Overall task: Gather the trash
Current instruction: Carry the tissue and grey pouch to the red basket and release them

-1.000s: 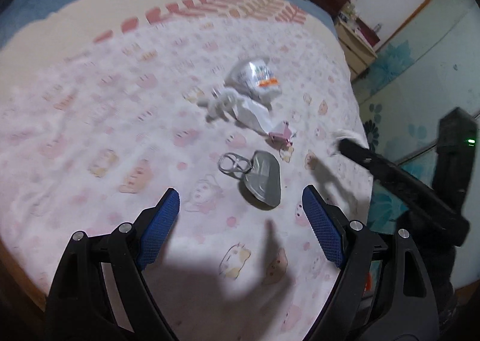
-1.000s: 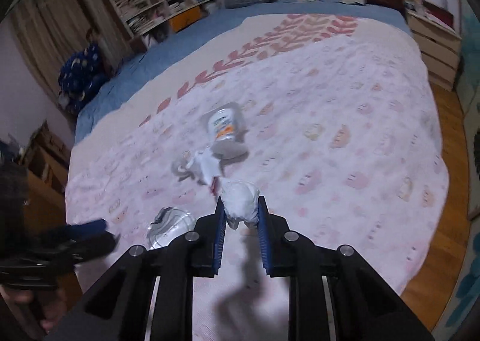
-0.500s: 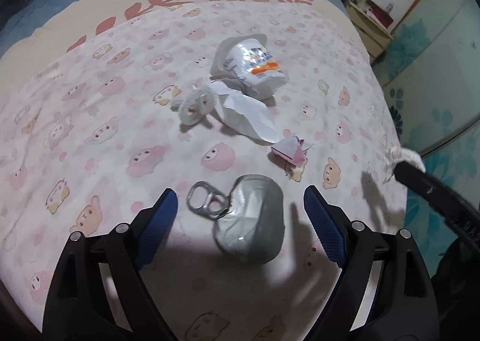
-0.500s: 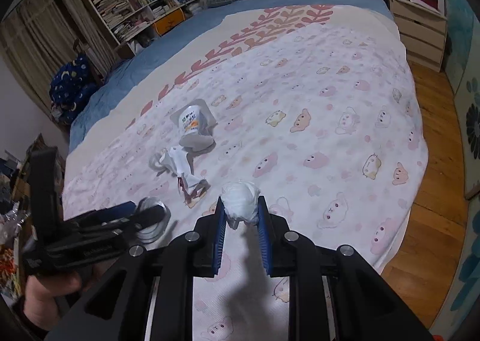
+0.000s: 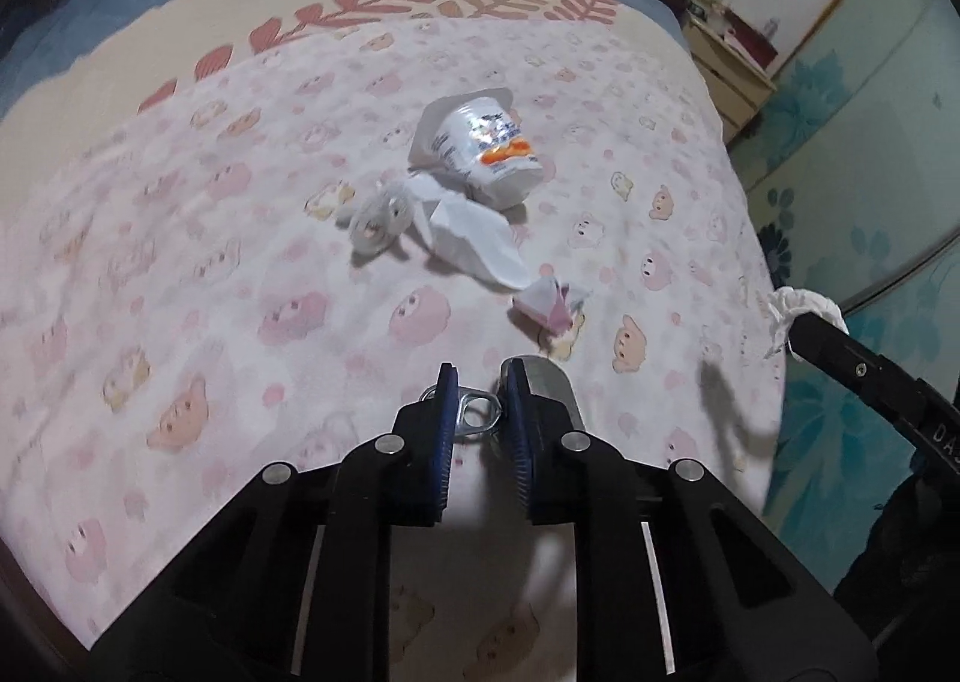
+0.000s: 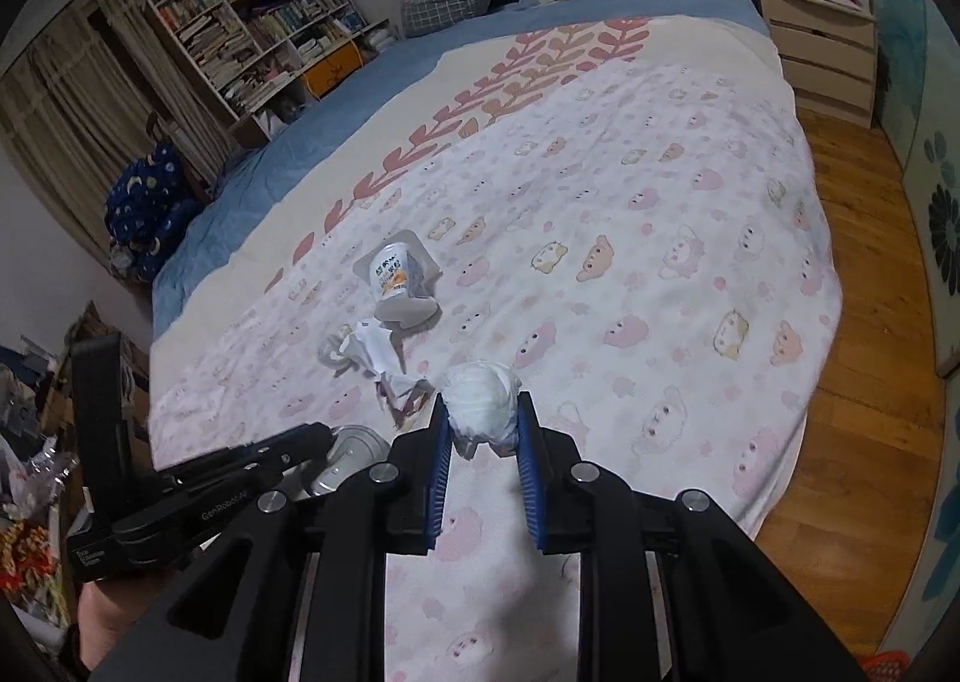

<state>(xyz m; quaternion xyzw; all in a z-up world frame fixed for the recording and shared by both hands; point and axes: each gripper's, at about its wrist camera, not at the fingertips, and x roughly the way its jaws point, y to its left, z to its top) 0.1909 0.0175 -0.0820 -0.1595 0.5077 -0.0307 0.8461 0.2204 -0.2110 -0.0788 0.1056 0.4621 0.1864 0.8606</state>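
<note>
My left gripper (image 5: pixel 478 388) is shut on the pull-ring (image 5: pixel 476 416) of a silver can lid (image 5: pixel 551 385) lying on the bed. My right gripper (image 6: pixel 482 418) is shut on a crumpled white tissue ball (image 6: pixel 483 404), held above the bed; it also shows at the right of the left wrist view (image 5: pixel 801 310). Further up the bed lie a tipped yogurt cup (image 5: pixel 489 150), a white wrapper (image 5: pixel 474 241), a crumpled white ring of paper (image 5: pixel 378 220) and a small pink scrap (image 5: pixel 555 307). The left gripper shows in the right wrist view (image 6: pixel 312 436) over the lid (image 6: pixel 354 454).
The bed (image 6: pixel 660 202) has a pink animal-print cover, with pillows at the headboard. A bookshelf (image 6: pixel 258 39) stands at the far left, a white drawer unit (image 6: pixel 822 57) at the right, wooden floor (image 6: pixel 876 322) beside the bed. Clutter lies at the lower left (image 6: pixel 30 532).
My left gripper has moved down onto the can lid and closed from wide open onto its pull-ring. The right gripper has kept hold of the tissue ball and pulled back a little.
</note>
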